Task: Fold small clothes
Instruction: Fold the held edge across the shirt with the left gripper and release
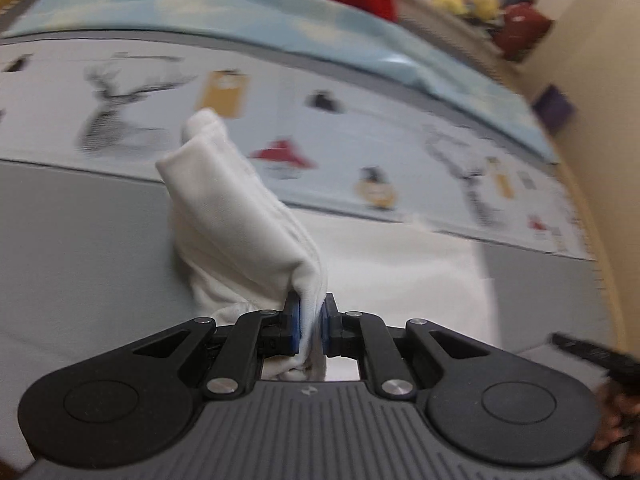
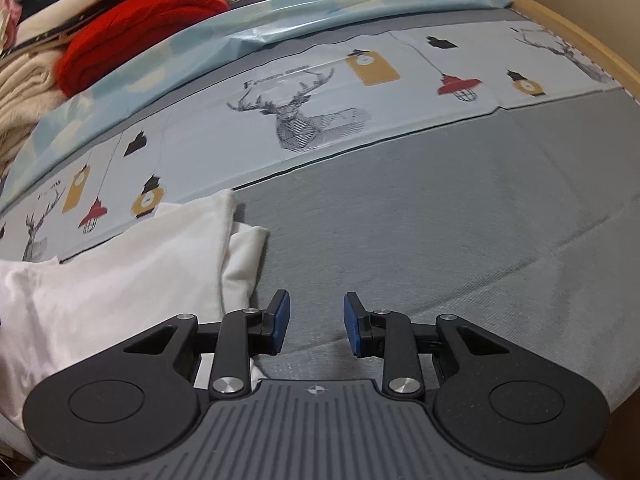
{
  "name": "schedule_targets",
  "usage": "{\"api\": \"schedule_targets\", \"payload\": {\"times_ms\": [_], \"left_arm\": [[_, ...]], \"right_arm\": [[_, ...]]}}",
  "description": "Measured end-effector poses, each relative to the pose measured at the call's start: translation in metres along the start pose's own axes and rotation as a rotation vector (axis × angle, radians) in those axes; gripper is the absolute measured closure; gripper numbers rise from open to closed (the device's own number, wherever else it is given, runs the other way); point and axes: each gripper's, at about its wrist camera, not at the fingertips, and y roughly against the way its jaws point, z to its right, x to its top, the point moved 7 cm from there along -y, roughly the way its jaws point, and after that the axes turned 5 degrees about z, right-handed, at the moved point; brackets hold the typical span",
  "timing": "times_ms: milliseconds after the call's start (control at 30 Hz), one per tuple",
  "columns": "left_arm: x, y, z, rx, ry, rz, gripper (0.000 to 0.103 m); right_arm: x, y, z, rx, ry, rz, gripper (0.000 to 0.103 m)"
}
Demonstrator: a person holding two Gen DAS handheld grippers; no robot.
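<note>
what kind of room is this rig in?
Probably a bedroom, working on a bed: a grey sheet with a deer-and-lantern printed cloth across it, a pile of folded clothes at the far side, and a wooden frame edge. White garment is being folded there.

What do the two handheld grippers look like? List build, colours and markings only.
Both match. The left gripper and right gripper each have a grey ribbed body with a small round crosshair mark at its front edge, black linkage arms joined by silver round pins, and large black rounded housings with a circular recess on either side. The fingers are black with blue pads. No cables or sleeves show.
</note>
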Motion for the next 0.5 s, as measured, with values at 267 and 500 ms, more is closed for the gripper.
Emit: {"api": "schedule_targets", "payload": {"times_ms": [267,500], "left_arm": [[-0.018,-0.047,0.145,-0.209,-0.033,-0.037,0.093],[-0.034,-0.083,0.217,-0.283,-0.092,-0.034,0.089]], "right_arm": [[-0.003,0.007,0.025,-0.018,-0.004,0.001,0.072],[-0.002,0.007,0.045,-0.021,-0.088,-0.011,0.072]]}}
